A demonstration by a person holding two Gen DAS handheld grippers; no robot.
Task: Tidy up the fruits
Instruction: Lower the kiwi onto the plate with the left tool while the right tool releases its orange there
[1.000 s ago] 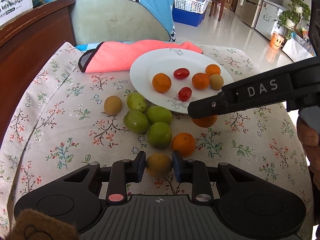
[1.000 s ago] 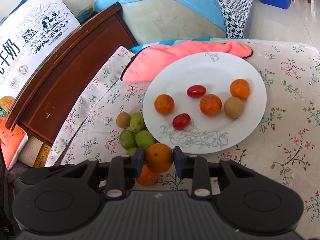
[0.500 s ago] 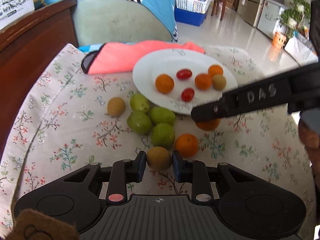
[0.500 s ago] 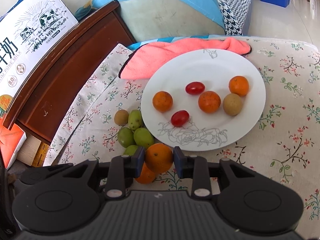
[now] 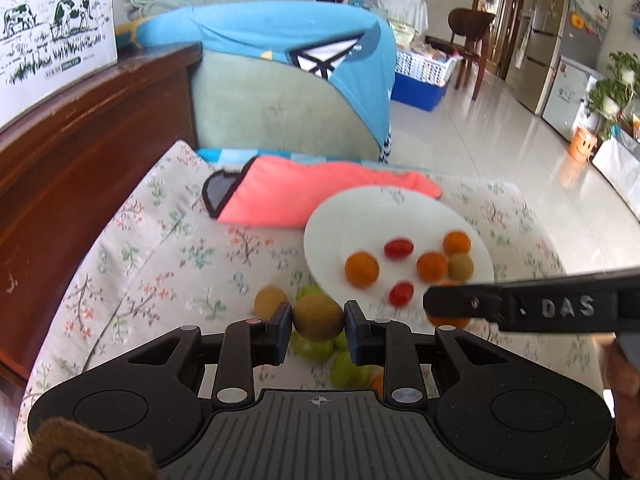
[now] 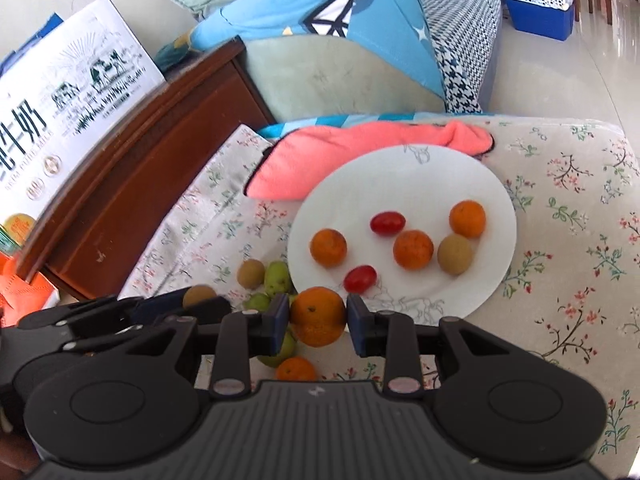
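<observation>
With the left gripper (image 5: 318, 319) clamping a brown fruit (image 5: 318, 316) and the right gripper (image 6: 318, 316) an orange (image 6: 318, 315), carry both level over the plate's (image 6: 460, 168) near edge before releasing.

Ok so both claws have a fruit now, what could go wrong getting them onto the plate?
The left claw pinches a round brown fruit by its sides only; it might slip and roll. The right claw holds an orange near the plate edge, so the claws could collide there. Six fruits already sit on the plate, including a cherry tomato that a drop could knock.
</observation>
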